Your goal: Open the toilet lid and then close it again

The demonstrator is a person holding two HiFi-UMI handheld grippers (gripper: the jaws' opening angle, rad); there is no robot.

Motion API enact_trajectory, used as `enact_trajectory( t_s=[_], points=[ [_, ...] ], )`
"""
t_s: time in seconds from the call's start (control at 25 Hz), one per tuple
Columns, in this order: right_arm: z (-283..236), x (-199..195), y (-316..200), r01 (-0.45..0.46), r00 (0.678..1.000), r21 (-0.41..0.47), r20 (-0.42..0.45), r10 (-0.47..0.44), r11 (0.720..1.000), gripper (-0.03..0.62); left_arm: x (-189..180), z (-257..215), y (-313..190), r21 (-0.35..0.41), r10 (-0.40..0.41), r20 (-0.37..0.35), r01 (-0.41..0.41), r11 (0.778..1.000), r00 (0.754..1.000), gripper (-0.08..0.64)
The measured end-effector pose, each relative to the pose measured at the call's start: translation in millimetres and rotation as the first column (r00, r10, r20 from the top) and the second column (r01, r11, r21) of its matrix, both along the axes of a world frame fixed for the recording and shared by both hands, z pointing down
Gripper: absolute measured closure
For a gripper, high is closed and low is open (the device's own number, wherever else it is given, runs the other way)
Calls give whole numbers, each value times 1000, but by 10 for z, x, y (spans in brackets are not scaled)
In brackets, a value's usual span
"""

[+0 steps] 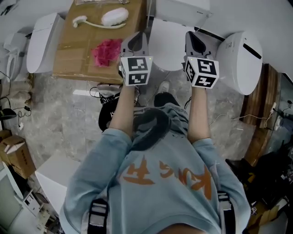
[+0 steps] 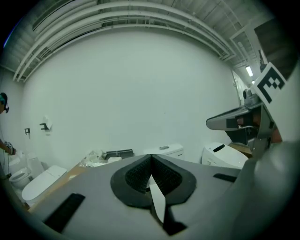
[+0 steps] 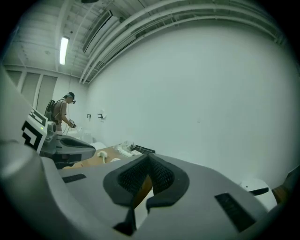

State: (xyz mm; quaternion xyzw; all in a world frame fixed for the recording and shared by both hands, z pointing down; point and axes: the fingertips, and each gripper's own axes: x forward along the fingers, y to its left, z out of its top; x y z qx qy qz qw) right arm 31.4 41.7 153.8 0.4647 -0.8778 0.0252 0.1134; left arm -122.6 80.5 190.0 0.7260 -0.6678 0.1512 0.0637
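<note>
L gripper [image 1: 137, 40] & R gripper [image 1: 194, 40] hung above the lid [image 1: 167, 48], jaws shut, empty. Best bet was slipping one tip under its front edge, lifting slow.

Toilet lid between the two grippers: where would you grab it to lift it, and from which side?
Probably the front lip of the toilet lid, the rounded edge nearest the person, approached from the front. It lies flat and shut, and its hinge seems to sit at the far end by the tank, so that near edge swings freest.
</note>
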Motion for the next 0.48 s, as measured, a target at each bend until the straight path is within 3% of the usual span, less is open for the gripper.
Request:
enact_trajectory(
  t_s=[0.16, 0.32, 0.48],
  points=[
    [-81, 185, -521, 4, 998, -10, 58, -4, 1000, 580, 198, -58, -323, -3, -10, 36, 10, 1000, 999, 535],
    [-80, 196, -727, 49, 996, 13, 73, -49, 999, 580, 283, 104, -554, -61, -4, 83, 9, 998, 997, 535],
    [101, 229, -951, 65, 994, -41, 93, -61, 997, 580, 387, 279, -747, -115, 12, 99, -1, 993, 995, 535]
  ],
)
